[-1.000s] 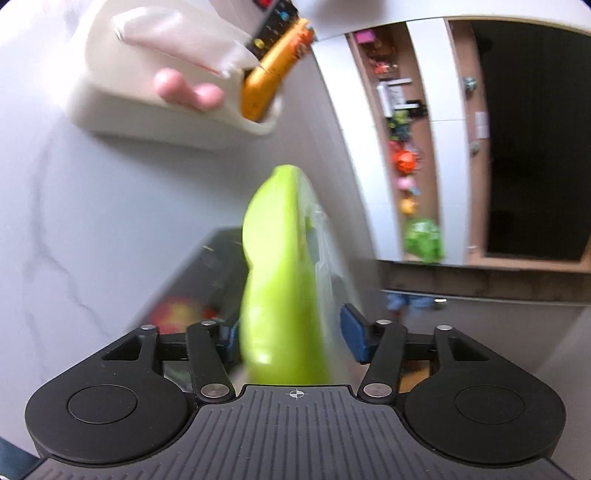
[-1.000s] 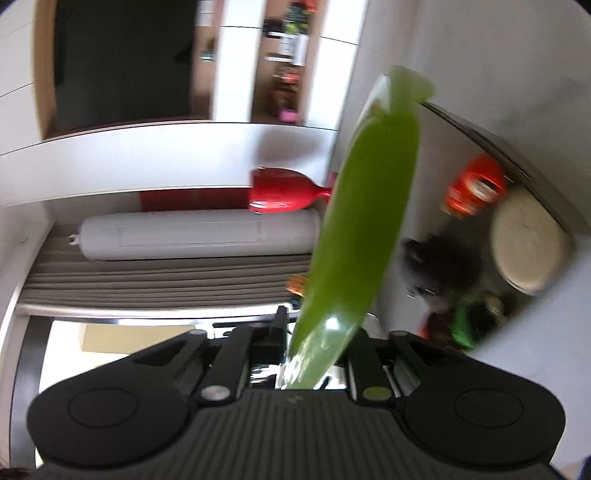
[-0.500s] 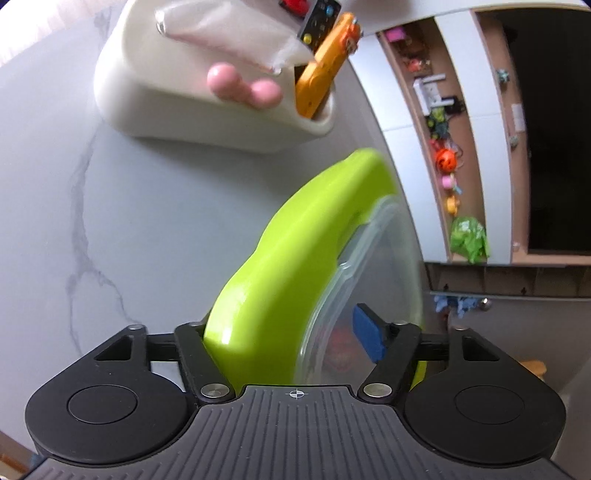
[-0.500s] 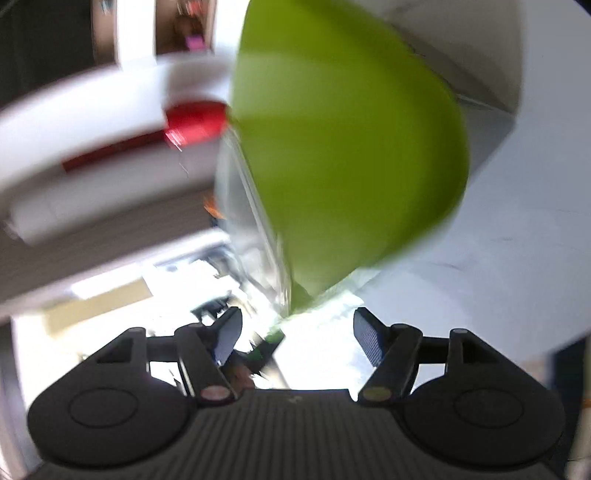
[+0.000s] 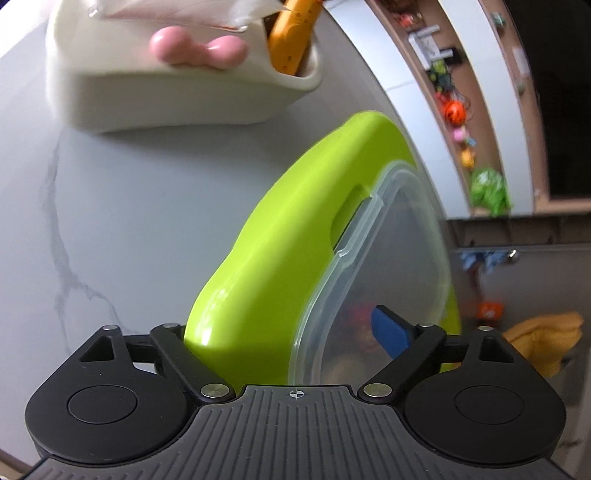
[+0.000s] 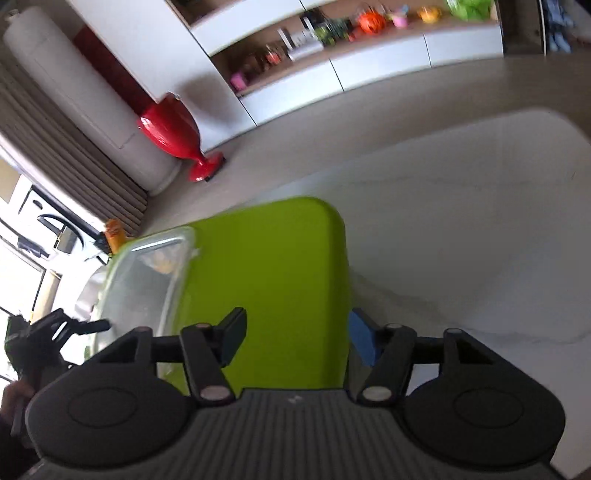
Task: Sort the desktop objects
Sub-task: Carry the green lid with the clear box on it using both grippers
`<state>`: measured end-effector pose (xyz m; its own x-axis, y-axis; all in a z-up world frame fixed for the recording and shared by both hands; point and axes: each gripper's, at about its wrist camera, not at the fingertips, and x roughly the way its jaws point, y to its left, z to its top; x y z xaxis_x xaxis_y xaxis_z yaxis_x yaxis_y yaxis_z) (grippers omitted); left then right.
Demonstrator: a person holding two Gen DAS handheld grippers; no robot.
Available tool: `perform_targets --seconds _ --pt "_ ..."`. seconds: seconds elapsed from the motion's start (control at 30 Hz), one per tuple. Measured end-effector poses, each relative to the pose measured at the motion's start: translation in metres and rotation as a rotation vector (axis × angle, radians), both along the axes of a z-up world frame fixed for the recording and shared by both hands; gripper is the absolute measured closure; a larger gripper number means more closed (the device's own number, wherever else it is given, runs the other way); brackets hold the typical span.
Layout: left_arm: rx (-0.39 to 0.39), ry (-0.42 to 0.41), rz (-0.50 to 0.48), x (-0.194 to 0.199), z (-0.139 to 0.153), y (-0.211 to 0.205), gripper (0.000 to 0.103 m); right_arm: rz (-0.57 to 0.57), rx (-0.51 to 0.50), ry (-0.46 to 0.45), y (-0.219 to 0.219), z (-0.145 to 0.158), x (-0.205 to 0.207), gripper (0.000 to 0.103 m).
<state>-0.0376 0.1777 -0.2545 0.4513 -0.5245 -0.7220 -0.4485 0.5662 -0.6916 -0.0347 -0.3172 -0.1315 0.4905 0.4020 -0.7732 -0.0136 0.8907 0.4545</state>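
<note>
Left wrist: left gripper (image 5: 291, 332) has the lime-green lid (image 5: 295, 236) between its fingers (image 5: 391, 328). Black left finger is pressed against the green rim; the blue-padded right finger sits behind the lid's clear plastic panel (image 5: 388, 266). Looks like a grasp on the lid, tilted up off the marble surface (image 5: 129, 206). Beyond it sits a white organizer (image 5: 177, 96), with an orange tool (image 5: 291, 33) standing in its end slot, a pink dumbbell-shaped piece (image 5: 199, 50) on its side and a plastic bag (image 5: 177, 14) on top. Blurred coloured items show through the clear panel; can't identify them.

Right wrist: right gripper (image 6: 295, 332) fingers are spread, with the same lid passing between them. The left finger overlaps the green face and the blue pad is at the lid's right edge; can't tell if they actually clamp it. The lid is held above the surface (image 6: 461, 240). The other gripper is visible at far left. Background: red vase (image 6: 173, 129) on the floor, shelf (image 6: 351, 26) with small toys.
</note>
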Motion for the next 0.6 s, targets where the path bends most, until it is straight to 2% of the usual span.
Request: perform_targets --seconds 0.03,0.13,0.2,0.3,0.4,0.47,0.6 --pt "0.011 -0.002 -0.01 0.003 0.002 -0.001 0.01 -0.01 0.032 0.024 0.006 -0.01 -0.002 0.046" --pt "0.043 -0.007 -0.042 0.01 0.007 -0.003 0.009 -0.071 0.115 0.065 -0.002 -0.04 0.0 0.047" --pt "0.074 -0.018 -0.064 0.016 0.012 -0.005 0.01 -0.081 0.126 0.066 -0.006 -0.052 -0.004 0.065" --pt "0.12 -0.031 -0.1 0.026 0.023 -0.01 0.01 -0.086 0.152 0.064 -0.013 -0.063 -0.011 0.077" --pt "0.151 -0.042 -0.137 0.036 0.032 -0.017 0.01 -0.087 0.119 0.04 -0.014 -0.064 -0.022 0.086" --pt "0.176 -0.063 -0.16 0.043 0.04 -0.021 0.01 -0.101 0.126 0.038 -0.016 -0.066 -0.025 0.098" --pt "0.212 -0.104 -0.237 0.057 0.056 -0.031 0.013 -0.103 0.196 0.051 -0.019 -0.068 -0.037 0.1"
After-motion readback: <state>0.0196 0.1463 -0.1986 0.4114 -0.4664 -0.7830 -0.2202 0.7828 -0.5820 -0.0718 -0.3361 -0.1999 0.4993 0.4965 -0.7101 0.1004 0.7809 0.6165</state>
